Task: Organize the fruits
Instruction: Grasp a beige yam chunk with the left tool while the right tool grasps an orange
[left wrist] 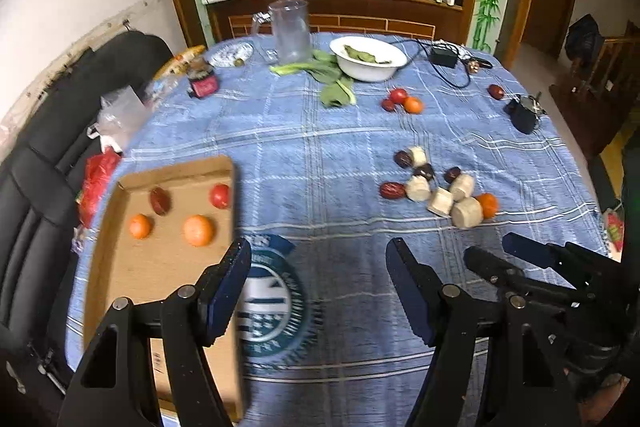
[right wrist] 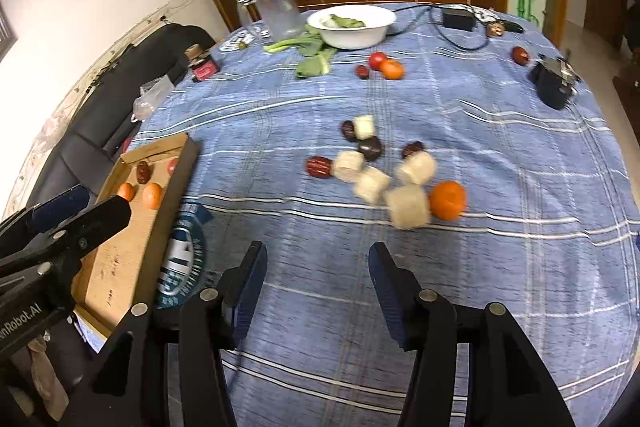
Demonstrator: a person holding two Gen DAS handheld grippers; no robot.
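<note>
A cardboard tray (left wrist: 132,267) at the table's left edge holds two oranges (left wrist: 198,230), a red date (left wrist: 160,201) and a tomato (left wrist: 220,195). My left gripper (left wrist: 318,267) is open and empty, beside the tray's right wall. My right gripper (right wrist: 318,267) is open and empty above the blue cloth, short of a cluster of red dates (right wrist: 319,167), pale cylinder pieces (right wrist: 408,211) and an orange (right wrist: 448,199). Farther back lie a tomato (right wrist: 377,60), an orange (right wrist: 392,69) and a date (right wrist: 362,71). A lone date (right wrist: 520,55) lies far right.
A white bowl (right wrist: 352,35) with greens, loose leaves (right wrist: 312,61), a clear jug (right wrist: 278,13), a small jar (right wrist: 202,65), a charger with cable (right wrist: 458,19) and a black device (right wrist: 554,83) stand at the back and right. A black sofa (left wrist: 44,163) lies left.
</note>
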